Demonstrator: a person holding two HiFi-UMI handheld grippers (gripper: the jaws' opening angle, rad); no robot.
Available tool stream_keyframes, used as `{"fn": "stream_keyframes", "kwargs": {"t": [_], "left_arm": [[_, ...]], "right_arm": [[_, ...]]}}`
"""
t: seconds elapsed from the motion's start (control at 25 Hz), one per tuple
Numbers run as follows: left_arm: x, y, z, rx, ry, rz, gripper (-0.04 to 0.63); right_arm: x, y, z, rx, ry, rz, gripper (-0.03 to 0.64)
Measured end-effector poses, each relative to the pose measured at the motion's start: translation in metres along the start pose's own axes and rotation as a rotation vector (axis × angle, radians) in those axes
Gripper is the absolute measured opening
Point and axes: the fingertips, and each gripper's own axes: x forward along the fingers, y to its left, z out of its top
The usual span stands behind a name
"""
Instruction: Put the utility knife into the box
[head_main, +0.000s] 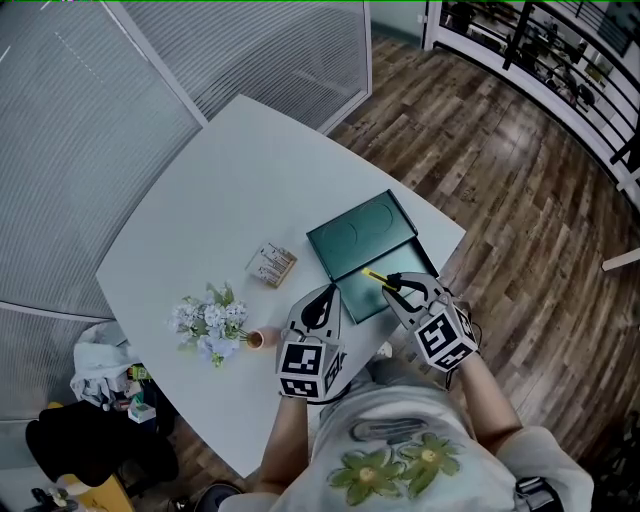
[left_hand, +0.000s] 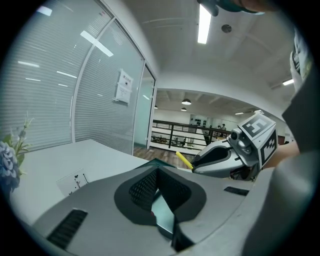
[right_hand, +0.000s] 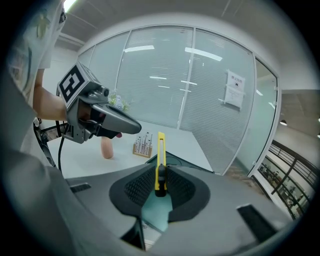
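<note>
A dark green box lies open on the white table, its lid (head_main: 355, 235) further away and its tray (head_main: 357, 298) closer to me. My right gripper (head_main: 393, 284) is shut on the yellow utility knife (head_main: 376, 276), held just above the tray's right side. In the right gripper view the knife (right_hand: 160, 155) stands upright between the pads of that gripper (right_hand: 160, 175), with its tip pointing away from me. My left gripper (head_main: 322, 303) hovers at the tray's near left corner, its jaws together with nothing in them. The left gripper view shows the knife (left_hand: 184, 160) sticking out of the right gripper (left_hand: 202, 161).
A small wooden block of bits (head_main: 272, 265) sits left of the box. A bunch of pale flowers in a small vase (head_main: 212, 325) lies near the table's left edge (head_main: 150, 330). Glass partitions stand behind, wooden floor (head_main: 520, 200) to the right, and clutter (head_main: 100, 390) on the floor at lower left.
</note>
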Motion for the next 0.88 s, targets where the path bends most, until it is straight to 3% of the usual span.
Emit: {"fn": "stream_keyframes", "kwargs": {"t": [0.28, 0.88], "left_arm": [[-0.001, -0.003, 0.006, -0.008, -0.046, -0.021, -0.005], [0.003, 0.013, 0.001, -0.055, -0.055, 0.02, -0.006]], "right_arm": [[0.004, 0.002, -0.003, -0.01, 0.012, 0.015, 0.072], [0.023, 0.0, -0.012, -0.057, 0.065, 0.063, 0.072]]}}
